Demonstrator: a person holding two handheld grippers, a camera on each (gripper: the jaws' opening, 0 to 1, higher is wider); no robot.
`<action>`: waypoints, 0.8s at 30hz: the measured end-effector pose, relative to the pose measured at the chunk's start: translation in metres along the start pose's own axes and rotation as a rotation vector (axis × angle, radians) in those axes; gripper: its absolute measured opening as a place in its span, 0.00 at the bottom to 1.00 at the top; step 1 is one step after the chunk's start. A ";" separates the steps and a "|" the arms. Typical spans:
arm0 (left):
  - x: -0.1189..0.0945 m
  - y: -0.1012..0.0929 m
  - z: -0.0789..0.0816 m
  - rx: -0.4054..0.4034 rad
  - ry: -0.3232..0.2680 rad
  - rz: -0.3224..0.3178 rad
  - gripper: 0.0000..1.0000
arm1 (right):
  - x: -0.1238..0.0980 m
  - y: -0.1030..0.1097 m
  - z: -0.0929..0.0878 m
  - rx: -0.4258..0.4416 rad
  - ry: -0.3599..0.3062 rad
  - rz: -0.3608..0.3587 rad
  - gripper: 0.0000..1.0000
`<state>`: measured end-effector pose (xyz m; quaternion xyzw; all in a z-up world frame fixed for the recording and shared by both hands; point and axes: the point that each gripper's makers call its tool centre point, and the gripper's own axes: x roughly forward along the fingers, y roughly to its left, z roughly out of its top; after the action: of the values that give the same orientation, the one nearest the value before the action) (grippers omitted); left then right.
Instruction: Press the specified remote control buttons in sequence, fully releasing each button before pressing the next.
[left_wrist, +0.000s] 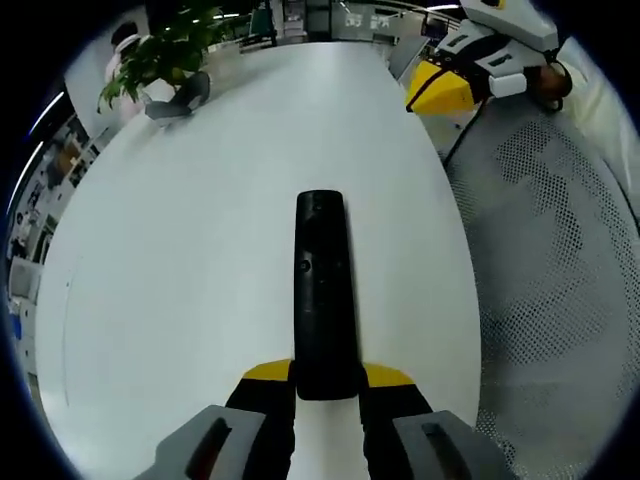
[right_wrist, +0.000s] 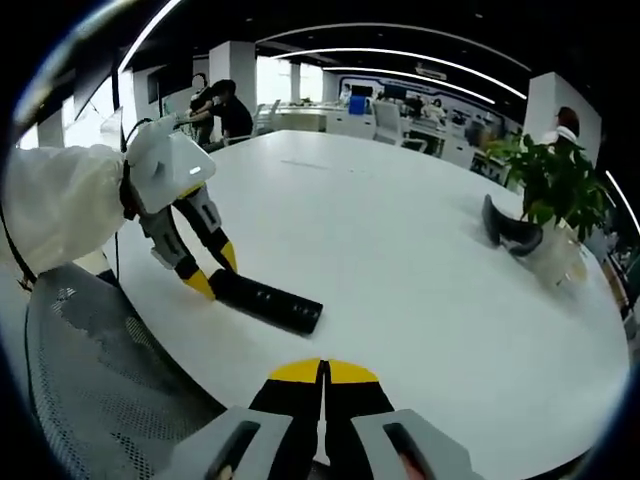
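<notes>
A long black remote control (left_wrist: 322, 290) lies lengthwise on the white oval table (left_wrist: 190, 260). My left gripper (left_wrist: 325, 378) is shut on its near end, a yellow-tipped finger on each side. In the right gripper view the same remote (right_wrist: 270, 302) lies near the table edge, with the left gripper (right_wrist: 214, 272) clamped on its left end. My right gripper (right_wrist: 323, 372) is shut with nothing between its fingers, and hovers above the table edge, apart from the remote. In the left gripper view the right gripper (left_wrist: 437, 88) hangs at the far right beyond the table's rim.
A potted green plant (left_wrist: 160, 50) (right_wrist: 550, 180) stands at the table's far end beside a dark curved object (left_wrist: 180, 100) (right_wrist: 508, 228). A grey mesh chair (left_wrist: 560, 250) (right_wrist: 90, 350) sits against the near edge. A white sleeve (right_wrist: 60, 210) holds the left gripper.
</notes>
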<state>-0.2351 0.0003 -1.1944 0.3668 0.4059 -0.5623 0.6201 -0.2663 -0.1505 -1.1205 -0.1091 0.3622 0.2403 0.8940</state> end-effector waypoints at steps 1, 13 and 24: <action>0.000 -0.003 0.000 0.004 0.001 -0.001 0.23 | 0.000 0.000 0.000 0.002 -0.001 0.001 0.00; 0.000 -0.042 0.002 0.023 -0.007 -0.009 0.23 | 0.000 0.005 0.001 -0.003 -0.003 0.028 0.00; 0.001 -0.058 0.004 0.002 -0.032 -0.010 0.23 | 0.001 0.012 0.006 0.004 0.004 0.076 0.00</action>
<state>-0.2927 -0.0093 -1.1933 0.3564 0.3973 -0.5717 0.6231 -0.2678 -0.1380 -1.1172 -0.0937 0.3686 0.2732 0.8836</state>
